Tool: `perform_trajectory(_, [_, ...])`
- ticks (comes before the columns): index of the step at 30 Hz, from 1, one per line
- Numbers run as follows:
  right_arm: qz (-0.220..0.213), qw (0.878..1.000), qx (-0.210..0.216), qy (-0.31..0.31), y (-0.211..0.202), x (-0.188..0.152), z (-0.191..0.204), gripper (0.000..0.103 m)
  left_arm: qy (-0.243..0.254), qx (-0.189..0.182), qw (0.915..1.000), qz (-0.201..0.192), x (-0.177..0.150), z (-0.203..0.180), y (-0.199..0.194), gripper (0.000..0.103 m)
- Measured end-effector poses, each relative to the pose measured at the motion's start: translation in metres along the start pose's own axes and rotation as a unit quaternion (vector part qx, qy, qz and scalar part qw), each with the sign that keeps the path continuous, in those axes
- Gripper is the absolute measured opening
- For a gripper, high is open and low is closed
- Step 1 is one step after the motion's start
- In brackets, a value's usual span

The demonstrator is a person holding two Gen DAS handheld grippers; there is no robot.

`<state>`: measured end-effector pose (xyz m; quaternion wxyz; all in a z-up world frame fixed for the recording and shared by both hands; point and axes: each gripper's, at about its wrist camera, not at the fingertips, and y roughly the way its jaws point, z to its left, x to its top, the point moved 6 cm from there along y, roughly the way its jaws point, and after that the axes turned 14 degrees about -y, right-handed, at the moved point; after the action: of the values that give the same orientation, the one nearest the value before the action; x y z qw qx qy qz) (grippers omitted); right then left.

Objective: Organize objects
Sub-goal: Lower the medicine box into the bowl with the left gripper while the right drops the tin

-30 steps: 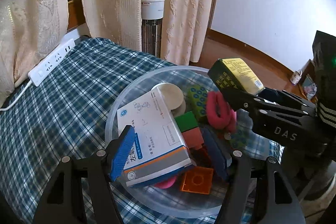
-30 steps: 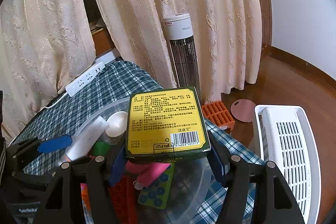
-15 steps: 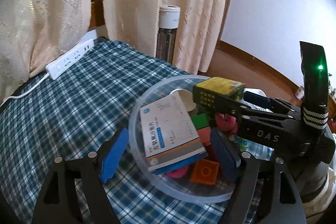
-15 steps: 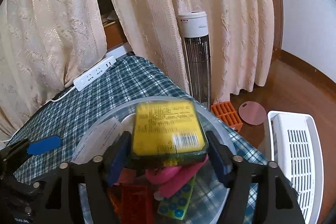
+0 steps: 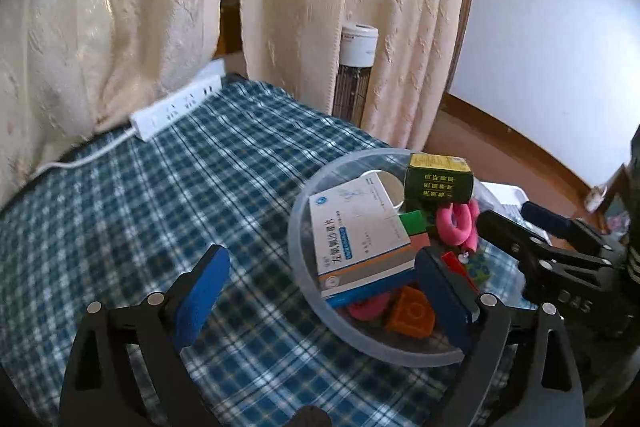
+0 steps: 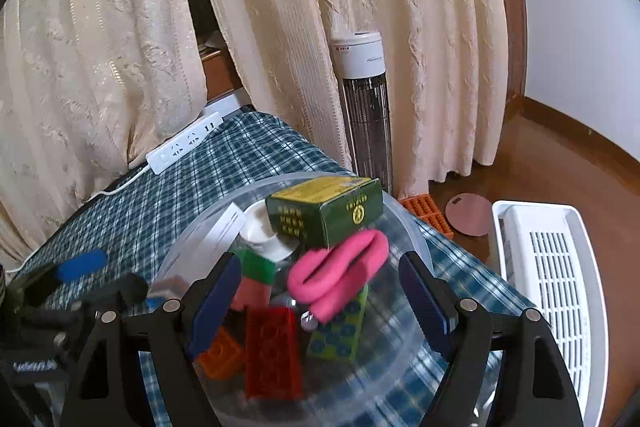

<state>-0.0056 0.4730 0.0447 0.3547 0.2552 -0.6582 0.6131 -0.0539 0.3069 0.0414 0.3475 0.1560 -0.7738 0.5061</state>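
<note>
A clear plastic bowl (image 5: 304,267) (image 6: 416,239) on the plaid cloth holds a green and yellow box (image 5: 438,179) (image 6: 326,213), a white and blue medicine box (image 5: 360,235), a pink ring toy (image 5: 456,223) (image 6: 340,275), a white lid (image 6: 260,231) and several coloured bricks (image 6: 272,355). The green box rests free on top of the pile. My right gripper (image 6: 320,305) (image 5: 516,223) is open and empty just behind it. My left gripper (image 5: 320,299) is open and empty over the bowl's near left rim.
A white power strip (image 5: 176,107) (image 6: 184,143) lies at the cloth's far edge by cream curtains. A tower heater (image 6: 364,107) stands behind the table. On the floor at the right are a white rack (image 6: 552,291), an orange block (image 6: 428,211) and a round disc (image 6: 468,215).
My right gripper opened and let go of the green box, which now rests in the bowl; the gripper drew back. My left gripper drew back and left from the bowl.
</note>
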Motion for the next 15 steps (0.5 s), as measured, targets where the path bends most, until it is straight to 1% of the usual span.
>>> perform_trajectory(1, [-0.003,1.0,-0.004,-0.003,-0.004,-0.001,0.002,0.09,0.004,0.004,1.0,-0.003,-0.001,0.0,-0.002,0.095])
perform_trajectory(6, [-0.018,0.999,-0.021,-0.017,-0.024,-0.003,0.01,0.094,0.032,0.021,0.9992,-0.012,-0.007,-0.004,-0.013,0.095])
perform_trajectory(9, [-0.019,0.999,-0.028,-0.016,-0.031,-0.007,0.012,0.095,0.045,0.031,0.9983,-0.021,-0.011,-0.006,-0.022,0.095])
perform_trajectory(15, [-0.013,0.999,-0.036,-0.01,-0.04,-0.016,0.013,0.095,0.053,0.029,0.9979,-0.023,-0.017,-0.009,-0.033,0.095])
